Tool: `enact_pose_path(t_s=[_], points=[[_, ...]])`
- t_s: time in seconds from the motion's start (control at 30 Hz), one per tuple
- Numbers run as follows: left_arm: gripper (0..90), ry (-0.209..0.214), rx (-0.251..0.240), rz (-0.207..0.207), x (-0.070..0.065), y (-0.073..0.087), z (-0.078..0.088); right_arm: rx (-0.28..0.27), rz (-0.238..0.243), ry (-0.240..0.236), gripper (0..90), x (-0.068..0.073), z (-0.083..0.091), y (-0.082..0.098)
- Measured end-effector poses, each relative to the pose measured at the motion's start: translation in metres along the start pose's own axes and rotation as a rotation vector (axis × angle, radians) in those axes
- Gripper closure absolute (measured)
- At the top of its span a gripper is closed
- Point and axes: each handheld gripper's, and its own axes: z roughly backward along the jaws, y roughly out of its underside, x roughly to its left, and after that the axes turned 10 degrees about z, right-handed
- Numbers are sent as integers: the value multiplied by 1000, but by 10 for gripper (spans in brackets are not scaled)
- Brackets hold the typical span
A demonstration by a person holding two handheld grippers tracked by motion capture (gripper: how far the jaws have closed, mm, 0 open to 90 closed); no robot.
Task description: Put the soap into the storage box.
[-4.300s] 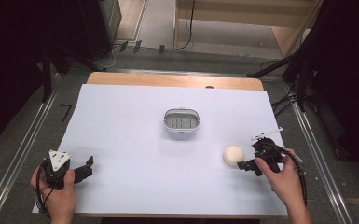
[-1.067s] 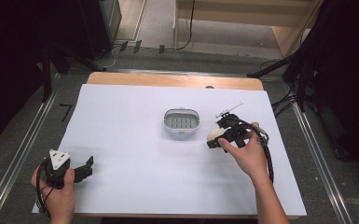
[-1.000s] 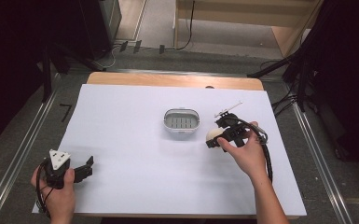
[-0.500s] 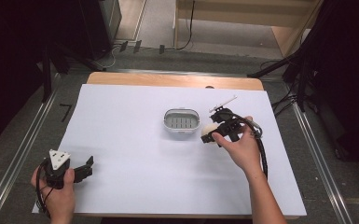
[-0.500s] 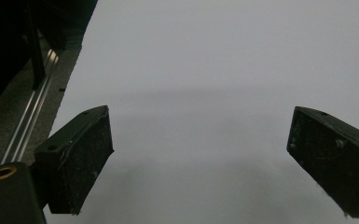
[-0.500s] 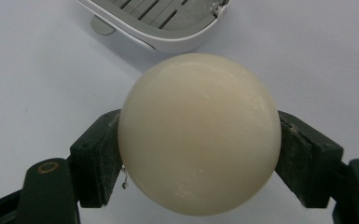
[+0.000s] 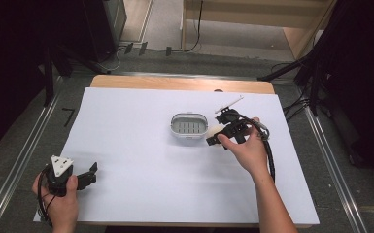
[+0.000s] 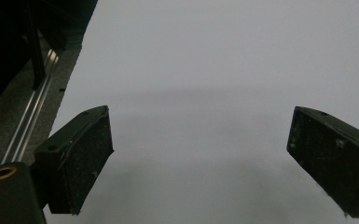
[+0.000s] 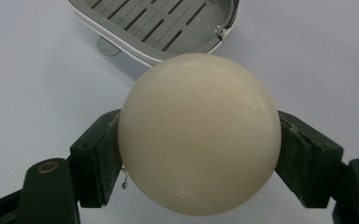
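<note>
Cream-white, round and matt: one ball of soap (image 9: 199,133), pinched between the two black fingers (image 9: 95,161) of the right gripper (image 9: 200,154), one pad pressing on each side, seen in the right gripper view. Held clear above the white table cover (image 9: 37,79), with nothing under the fingertips but the sheet. Just beyond the fingertips, one grey slotted soap dish (image 9: 168,23) with a white rim, close to the ball but not touching it. From the high view, same ball (image 7: 215,129) at the tip of the right gripper (image 7: 217,134), right beside the dish (image 7: 189,126), on its right edge.

Nearer to the person, at the front left corner of the sheet: left gripper (image 7: 90,173), with one grey three-cornered plate on top, resting low over the cover. In the left gripper view, two black fingers (image 8: 77,163) spread wide apart, nothing between them, only bare white sheet (image 8: 200,93) ahead.

Counted: one ball, one dish, two grippers (image 8: 200,163), two hands.

No brand, label or readable writing on the ball, the dish or the grippers.

Farther off, past the far edge of the sheet: strip of wooden table (image 7: 175,83).
</note>
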Motion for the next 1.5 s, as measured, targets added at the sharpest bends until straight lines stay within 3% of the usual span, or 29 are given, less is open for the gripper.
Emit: enact_pose_path(t_s=[0.6, 1.5], points=[[73, 1, 1, 2, 0, 0, 0, -9, 11, 5, 240, 1, 0, -17], [74, 3, 3, 4, 1, 0, 0, 1, 26, 4, 240, 12, -16, -52]])
